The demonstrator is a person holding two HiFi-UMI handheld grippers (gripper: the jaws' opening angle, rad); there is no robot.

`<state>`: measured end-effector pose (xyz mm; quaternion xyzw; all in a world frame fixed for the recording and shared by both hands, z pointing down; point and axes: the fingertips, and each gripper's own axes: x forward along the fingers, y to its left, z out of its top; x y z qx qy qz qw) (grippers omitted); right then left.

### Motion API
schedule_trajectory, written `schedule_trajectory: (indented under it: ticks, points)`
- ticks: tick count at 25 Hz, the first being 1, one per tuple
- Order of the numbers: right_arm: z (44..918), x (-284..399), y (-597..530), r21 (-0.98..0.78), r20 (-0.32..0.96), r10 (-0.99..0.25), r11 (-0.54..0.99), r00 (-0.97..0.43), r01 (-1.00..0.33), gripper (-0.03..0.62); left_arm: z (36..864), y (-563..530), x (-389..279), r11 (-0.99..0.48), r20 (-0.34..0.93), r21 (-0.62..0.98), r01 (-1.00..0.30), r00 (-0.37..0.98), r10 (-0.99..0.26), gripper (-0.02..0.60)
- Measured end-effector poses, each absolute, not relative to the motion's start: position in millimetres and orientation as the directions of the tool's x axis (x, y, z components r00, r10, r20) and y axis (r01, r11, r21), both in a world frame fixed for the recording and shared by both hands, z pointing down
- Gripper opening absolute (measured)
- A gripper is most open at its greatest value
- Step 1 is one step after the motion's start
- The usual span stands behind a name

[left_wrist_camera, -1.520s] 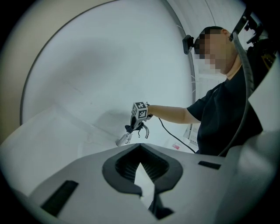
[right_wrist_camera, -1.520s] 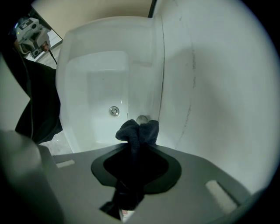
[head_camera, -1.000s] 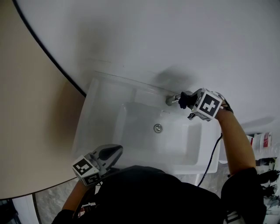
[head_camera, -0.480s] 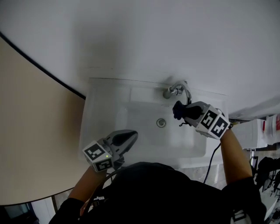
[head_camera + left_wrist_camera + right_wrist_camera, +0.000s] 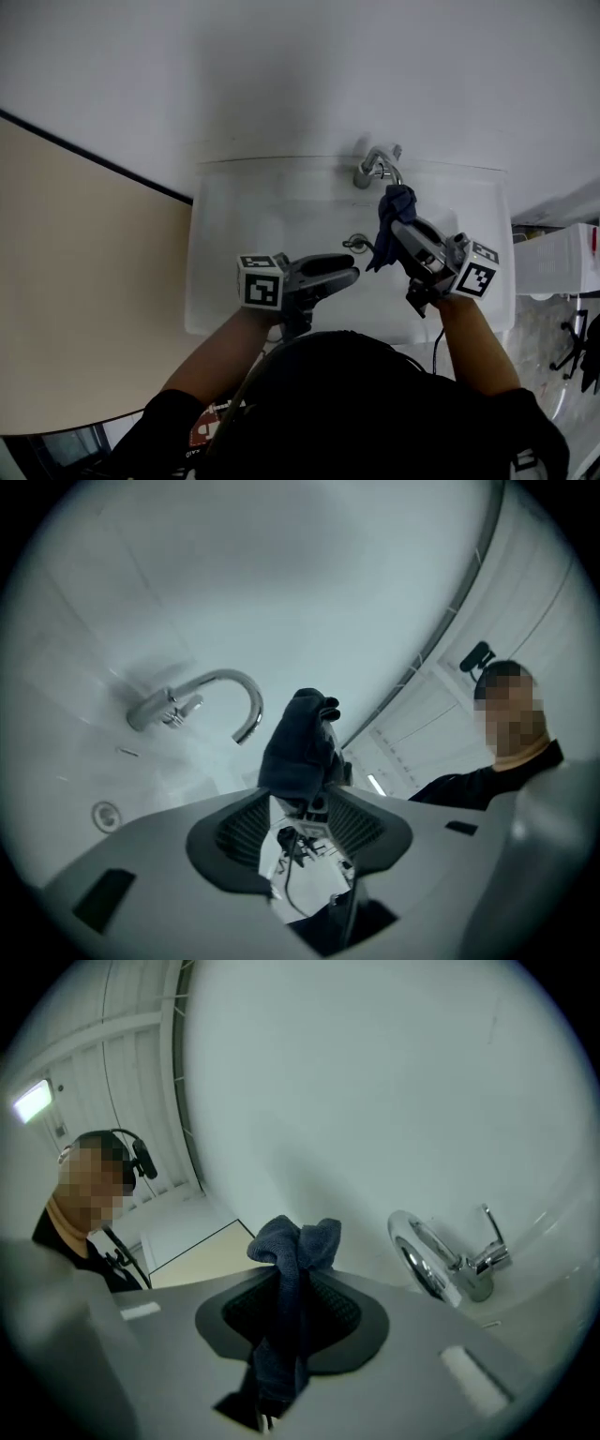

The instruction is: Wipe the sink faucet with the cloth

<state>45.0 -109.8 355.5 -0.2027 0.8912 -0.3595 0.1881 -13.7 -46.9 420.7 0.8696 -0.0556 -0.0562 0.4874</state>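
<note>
Our right tongs (image 5: 401, 223) clamp the cloth (image 5: 382, 246) just beside the faucet (image 5: 377, 167). Our left tongs (image 5: 349, 270) have just been opening, empty. We should press its bunched end on and rub along the curve.

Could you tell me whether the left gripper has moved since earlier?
Yes: the left gripper went from the front-left rim of the sink to above its basin, near the drain; its jaws have just been opening, empty.

A washroom corner
A white sink (image 5: 211, 281) with a curved chrome faucet (image 5: 377, 169) is fixed against a plain white wall (image 5: 281, 75); ceiling panels (image 5: 112, 1044) with a strip light (image 5: 33, 1101) show overhead
</note>
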Motion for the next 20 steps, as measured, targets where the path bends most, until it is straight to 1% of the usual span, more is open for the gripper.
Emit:
schedule_trajectory:
  ticks: [2, 3, 5, 7, 10, 14, 17, 20]
  points:
    - [366.8, 35.7, -103.7, -0.683, -0.128, -0.457, 0.684, -0.881, -0.256, 0.071, 411.6, -46.8, 0.9, -0.491, -0.116, 0.87, 0.039, 0.985, -0.129, 0.256]
    - [374.8, 31.3, -100.6, -0.658, -0.075, -0.433, 0.699, -0.898, -0.282, 0.071, 407.6, -50.7, 4.9, -0.498, -0.132, 0.866, 0.048, 0.982, -0.134, 0.286]
    - [388.6, 26.0, -94.1, -0.61, 0.03, -0.384, 0.725, -0.923, -0.321, 0.071, 403.1, -60.8, 9.2, -0.55, -0.106, 0.835, 0.004, 0.982, -0.154, 0.312]
    - [398.2, 19.6, -83.9, -0.556, 0.123, -0.329, 0.759, -0.936, -0.339, 0.071, 402.5, -66.6, 11.9, -0.61, -0.051, 0.79, -0.061, 0.985, -0.166, 0.316]
    - [405.5, 7.8, -67.7, -0.476, 0.211, -0.259, 0.815, -0.943, -0.33, 0.071, 403.3, -68.1, 18.3, -0.651, -0.032, 0.754, -0.086, 0.985, -0.167, 0.315]
    - [405.0, 7.3, -63.8, -0.46, 0.223, -0.228, 0.833, -0.948, -0.308, 0.072, 400.5, -71.9, 22.9, -0.635, -0.043, 0.768, -0.083, 0.982, -0.181, 0.312]
    - [406.5, 9.6, -56.7, -0.466, 0.233, -0.194, 0.838, -0.953, -0.284, 0.071, 401.2, -66.1, 26.6, -0.63, -0.053, 0.775, -0.057, 0.987, -0.154, 0.281]
    - [408.2, 13.6, -52.7, -0.478, 0.231, -0.185, 0.833, -0.955, -0.277, 0.071, 403.2, -62.9, 30.1, -0.614, -0.076, 0.789, -0.021, 0.988, -0.131, 0.264]
